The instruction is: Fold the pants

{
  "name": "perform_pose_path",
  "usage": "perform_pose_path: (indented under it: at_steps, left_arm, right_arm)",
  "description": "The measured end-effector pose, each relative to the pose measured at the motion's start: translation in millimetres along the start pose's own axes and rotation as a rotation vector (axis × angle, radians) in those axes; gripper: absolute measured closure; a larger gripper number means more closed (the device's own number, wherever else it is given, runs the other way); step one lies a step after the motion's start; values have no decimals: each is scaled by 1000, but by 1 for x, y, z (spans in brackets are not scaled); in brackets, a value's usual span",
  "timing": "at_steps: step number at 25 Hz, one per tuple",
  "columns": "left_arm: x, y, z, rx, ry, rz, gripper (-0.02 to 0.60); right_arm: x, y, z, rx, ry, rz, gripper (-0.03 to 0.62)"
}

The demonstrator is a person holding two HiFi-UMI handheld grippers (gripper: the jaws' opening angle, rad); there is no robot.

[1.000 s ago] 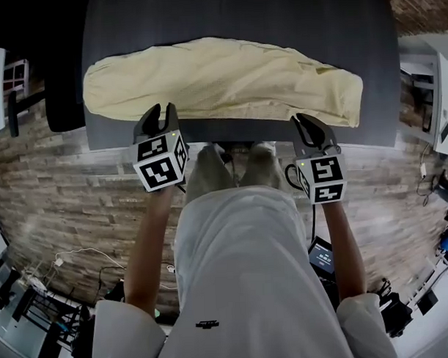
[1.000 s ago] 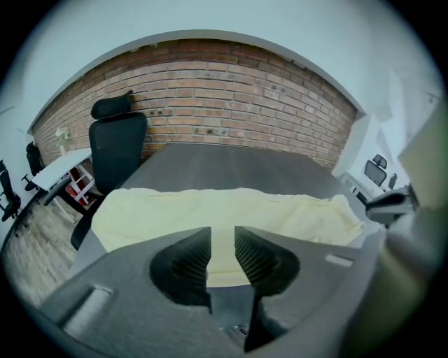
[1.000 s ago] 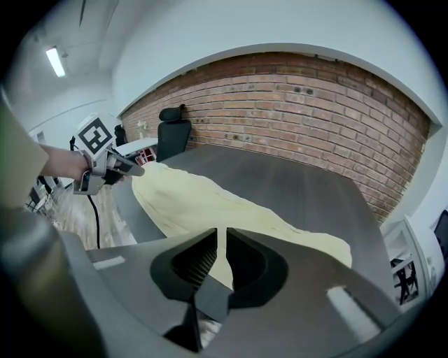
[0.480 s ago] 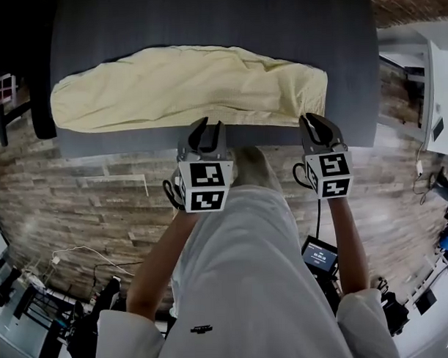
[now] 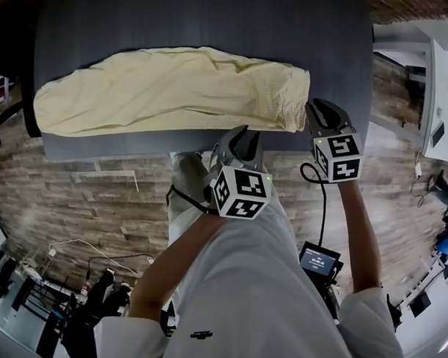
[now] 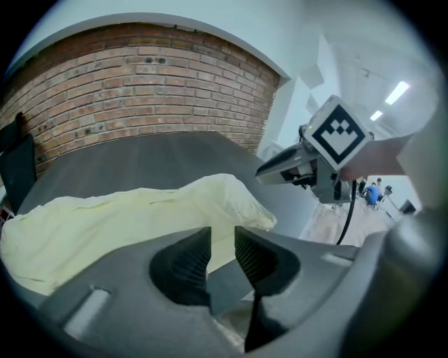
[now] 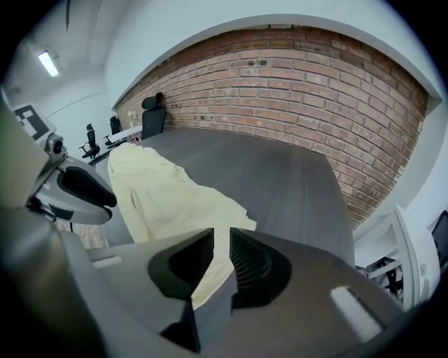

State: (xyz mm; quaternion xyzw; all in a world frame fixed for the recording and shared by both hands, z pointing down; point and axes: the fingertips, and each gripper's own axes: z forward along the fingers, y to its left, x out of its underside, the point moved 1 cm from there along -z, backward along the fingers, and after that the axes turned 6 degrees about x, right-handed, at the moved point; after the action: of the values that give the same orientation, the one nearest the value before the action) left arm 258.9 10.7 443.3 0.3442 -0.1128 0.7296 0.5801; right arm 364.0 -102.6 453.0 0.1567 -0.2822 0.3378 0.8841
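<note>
- The person's white top (image 5: 242, 284) fills the bottom of the head view, and both forearms reach out from it towards the table.
- The left gripper (image 5: 239, 137) is at the table's near edge, just short of the pants' near side, with its marker cube (image 5: 240, 191) facing the camera. Its jaws stand partly apart and hold nothing (through the gap only cloth and tabletop further off can be seen).
- The right gripper (image 5: 323, 109) sits just beside the right-hand end of the pants. Its jaws have just been opening and now stand a narrow way apart. Pale cloth shows through the gap, but the pads do not press on it.
- The pants (image 5: 169, 88) are pale yellow and lie flat along the near part of the dark grey table (image 5: 204, 21). Their long axis runs left to right in the head view, parallel to the table's near edge. One end points at the right gripper, and the other end reaches almost to the table's left edge. Which end is the waist cannot be told.
- Beyond the table, the right gripper view shows a brick wall (image 7: 315, 77) and a black office chair (image 7: 152, 112).
</note>
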Motion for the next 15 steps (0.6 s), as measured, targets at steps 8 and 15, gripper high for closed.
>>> perform_pose_path:
  at_steps: [8, 15]
  left_arm:
    - [-13, -50, 55, 83, 40, 151, 469]
    - [-4, -88, 101, 126, 133, 340, 408]
  right_arm:
    - [1, -23, 42, -124, 37, -14, 478]
    - [-6, -32, 78, -221, 79, -85, 442]
